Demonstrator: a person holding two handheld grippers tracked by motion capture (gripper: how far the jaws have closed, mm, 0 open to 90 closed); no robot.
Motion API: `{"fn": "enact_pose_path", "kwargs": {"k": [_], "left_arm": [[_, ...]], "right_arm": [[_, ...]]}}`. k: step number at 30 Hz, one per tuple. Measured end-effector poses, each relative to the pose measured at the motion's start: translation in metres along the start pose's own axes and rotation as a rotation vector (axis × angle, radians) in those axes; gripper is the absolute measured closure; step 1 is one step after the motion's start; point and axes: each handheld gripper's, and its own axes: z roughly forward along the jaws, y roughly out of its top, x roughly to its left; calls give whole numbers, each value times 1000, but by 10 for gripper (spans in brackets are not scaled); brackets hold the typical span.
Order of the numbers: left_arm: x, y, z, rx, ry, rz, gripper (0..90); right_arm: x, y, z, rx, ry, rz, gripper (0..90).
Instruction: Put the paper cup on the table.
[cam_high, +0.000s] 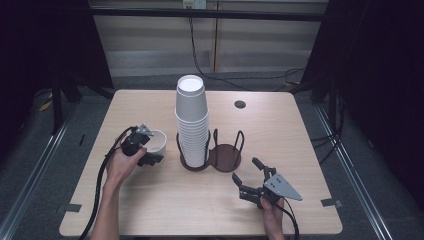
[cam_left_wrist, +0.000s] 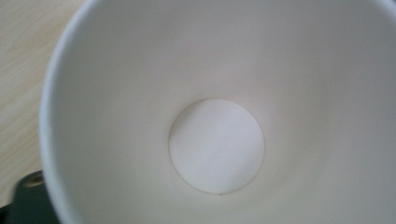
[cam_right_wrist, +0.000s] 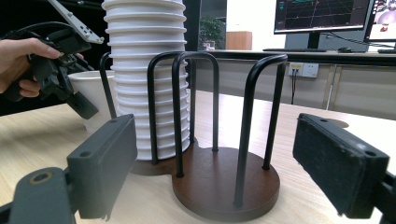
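A tall stack of upside-down white paper cups (cam_high: 191, 117) (cam_right_wrist: 144, 70) fills the left bay of a dark brown wire cup holder (cam_high: 225, 156) (cam_right_wrist: 224, 182); the right bay holds nothing. Left of the stack, a single white cup (cam_high: 156, 141) (cam_right_wrist: 93, 93) stands mouth up. My left gripper (cam_high: 149, 150) (cam_right_wrist: 77, 100) is shut on its wall. The left gripper view looks straight down into this cup (cam_left_wrist: 216, 145). My right gripper (cam_high: 245, 169) (cam_right_wrist: 219, 168) is open, low over the table in front of the holder's empty bay, nothing between its pads (cam_right_wrist: 105, 163).
The light wooden table (cam_high: 165, 210) has a round cable hole (cam_high: 240, 104) at the back right. Bare tabletop lies in front of the holder and to its right. Monitors (cam_right_wrist: 322, 14) stand on a desk beyond the table. Dark curtains hang on both sides.
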Motion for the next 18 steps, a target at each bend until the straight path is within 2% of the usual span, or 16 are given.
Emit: {"fn": "enact_pose_path", "kwargs": {"k": [2,4,7,10,14,16,18], "left_arm": [[1,-3,0,-9,5,4,158],[2,-7,-2,-28,-13,-12,158],[2,-12,-7,-69,-5,-32,158],[3,-15,-11,-91,2,-47,158],[5,-24,-17,-117,-7,-73,157],[3,-28,-20,-158,-13,-95,157],[2,-32,-22,-167,-11,-93,157]], "right_arm": [[0,0,0,0,1,0,132],[0,0,0,0,1,1,131],[0,0,0,0,0,0,132],[0,0,0,0,0,0,131],[0,0,0,0,1,1,131],[0,0,0,0,0,0,131],[0,0,0,0,0,0,131]]}}
